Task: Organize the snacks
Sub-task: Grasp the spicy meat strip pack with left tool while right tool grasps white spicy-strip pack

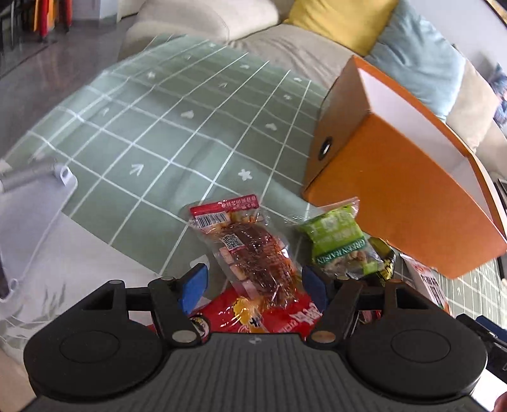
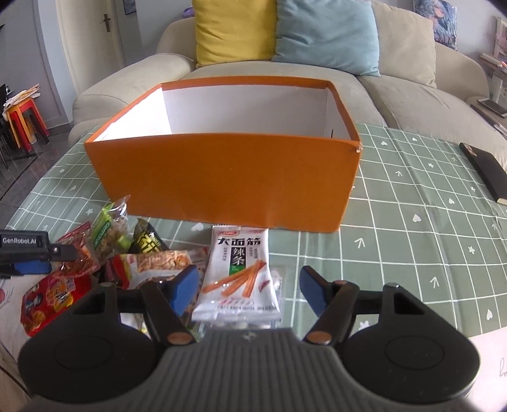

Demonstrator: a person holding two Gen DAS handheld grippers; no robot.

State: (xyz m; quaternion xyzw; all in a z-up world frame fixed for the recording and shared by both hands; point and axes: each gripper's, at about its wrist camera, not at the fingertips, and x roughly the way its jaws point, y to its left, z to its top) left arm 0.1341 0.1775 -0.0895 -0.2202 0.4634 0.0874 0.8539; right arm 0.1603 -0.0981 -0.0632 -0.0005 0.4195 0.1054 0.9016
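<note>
An open orange box [image 2: 221, 177] with a white inside stands on a green checked tablecloth [image 2: 412, 222], in front of a beige sofa [image 2: 412, 79] bearing a yellow cushion [image 2: 234, 28] and a light blue cushion [image 2: 326, 31]. The snacks lie on the near side of the box, mostly toward its left end. The right gripper [image 2: 250, 288] hangs above a white packet [image 2: 237, 275] printed with orange sticks; its blue-padded jaws stand apart on either side of the packet and do not touch it. The left gripper [image 1: 253, 282] is over the heap at the left, jaws wide apart, with a clear packet [image 1: 250, 253] of brown pieces between them but not pressed. That packet rests on a red bag [image 1: 269, 317]. Just to its right lies a green packet [image 1: 339, 241] of raisins, close against the box's near corner. A dark flat object [image 2: 484, 171] lies on the cloth far to the right.
</note>
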